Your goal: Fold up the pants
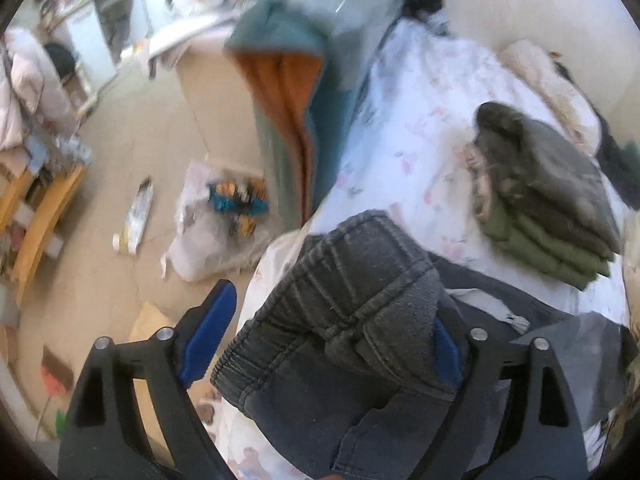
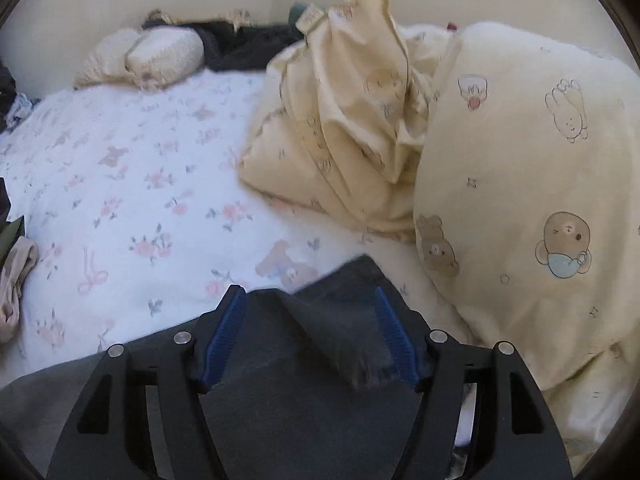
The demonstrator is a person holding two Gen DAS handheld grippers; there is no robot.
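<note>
Reaching forward over the bed, the left claw [image 1: 324,332] has its two blue pads spread wide, and the pants [image 1: 340,312] bunch up in the gap. One pad [image 1: 212,332] stands clear on the left with floor behind it. The other pad [image 1: 446,350] is mostly hidden by the cloth, so I cannot tell if it presses the pants or just sits beside them.

The pants are dark gray jeans, soft and faded. The stretchy, crinkled waist band runs across low down, near the claw's body, and a rounded fold with stitched seams humps up past the pad tips. Their long way is hard to make out from this bunch.

The right claw [image 2: 310,336] is also spread open. A dark gray piece of the pants [image 2: 340,328] lies between its pads, leaning close to the right-hand pad [image 2: 394,336], with one corner poking out past the tips toward the pillow. More dark cloth lies flat under the claw.

Farther out, the white flowered bed sheet [image 2: 132,184] spreads wide. A stack of folded green and gray clothes [image 1: 548,200] sits on it, well apart from the pants. A yellow bear pillow [image 2: 532,184] lies on the right, with a crumpled yellow cloth [image 2: 352,132] beside it.
</note>
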